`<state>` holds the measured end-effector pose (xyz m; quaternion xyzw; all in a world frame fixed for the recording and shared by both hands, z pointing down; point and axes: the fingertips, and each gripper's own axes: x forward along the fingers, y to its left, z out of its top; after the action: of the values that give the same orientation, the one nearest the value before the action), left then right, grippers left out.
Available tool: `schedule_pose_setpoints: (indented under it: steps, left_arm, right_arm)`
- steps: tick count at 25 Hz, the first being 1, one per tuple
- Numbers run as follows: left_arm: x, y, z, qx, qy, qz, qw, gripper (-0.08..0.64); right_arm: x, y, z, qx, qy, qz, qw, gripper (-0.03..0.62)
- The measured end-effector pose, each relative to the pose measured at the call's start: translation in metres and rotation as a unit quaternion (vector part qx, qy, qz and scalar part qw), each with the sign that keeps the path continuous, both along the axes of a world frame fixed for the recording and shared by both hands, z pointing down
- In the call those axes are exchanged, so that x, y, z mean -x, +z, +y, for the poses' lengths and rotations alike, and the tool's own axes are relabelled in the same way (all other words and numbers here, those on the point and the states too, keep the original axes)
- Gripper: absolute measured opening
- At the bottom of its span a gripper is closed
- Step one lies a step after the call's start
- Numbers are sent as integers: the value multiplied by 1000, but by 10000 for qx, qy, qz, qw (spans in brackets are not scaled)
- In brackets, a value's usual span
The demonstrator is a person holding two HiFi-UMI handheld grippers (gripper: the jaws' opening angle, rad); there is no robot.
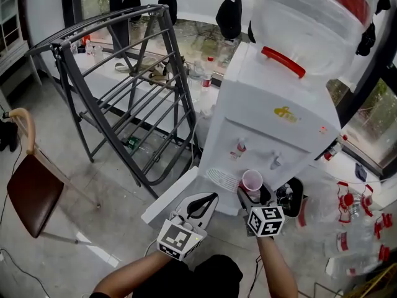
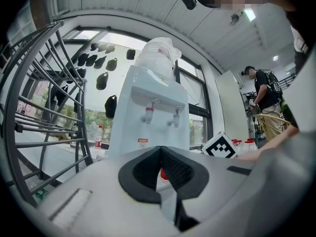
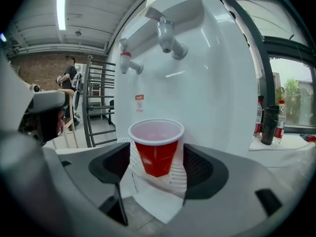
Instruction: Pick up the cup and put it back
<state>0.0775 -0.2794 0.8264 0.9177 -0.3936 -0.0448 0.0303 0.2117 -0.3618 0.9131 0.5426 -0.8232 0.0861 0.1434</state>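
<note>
Cup (image 3: 157,149): upright on drip tray (image 3: 178,180), frame centre. Right gripper (image 3: 157,168): jaws wide apart, 1 each side of cup, pads clear. Left gripper (image 2: 160,171): jaws together, empty. Step: likely put-back release. Next: retract straight, avoid cup.

The bottle (image 1: 310,23) atop the water dispenser (image 1: 267,135) is cut off at the top edge. Below the dispenser's taps, the right gripper (image 1: 253,194) hides the base of the cup (image 1: 252,180).
</note>
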Motion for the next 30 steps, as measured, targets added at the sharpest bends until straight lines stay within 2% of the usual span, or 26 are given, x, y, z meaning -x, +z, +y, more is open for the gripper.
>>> schedule_pose_setpoints:
  steps: [8, 11, 15, 17, 23, 30]
  left_arm:
    - [-1, 4, -4, 5, -47, -116, 9999, 6]
    - [-1, -5, -2, 239, -54, -75, 9997, 6]
    - [3, -40, -2, 487, -137, -169, 9986, 6]
    - [7, -64, 1, 663, -181, -213, 9974, 6]
    - [9, -162, 21, 1012, -259, -301, 9941, 6]
    - [16, -304, 65, 1345, -530, -206, 9893, 6]
  right_arm:
    - [-7, -9, 33, -297, 215, -143, 9992, 313]
    - [-9, -6, 52, -83, 364, -305, 9988, 168]
    - [-5, -10, 68, 572, 684, -583, 9943, 19]
    - [2, -21, 82, 912, 757, -683, 9906, 1]
    - [17, -107, 119, 1459, 816, -864, 9821, -5]
    - [9, -263, 176, 1450, 1030, -875, 9802, -5]
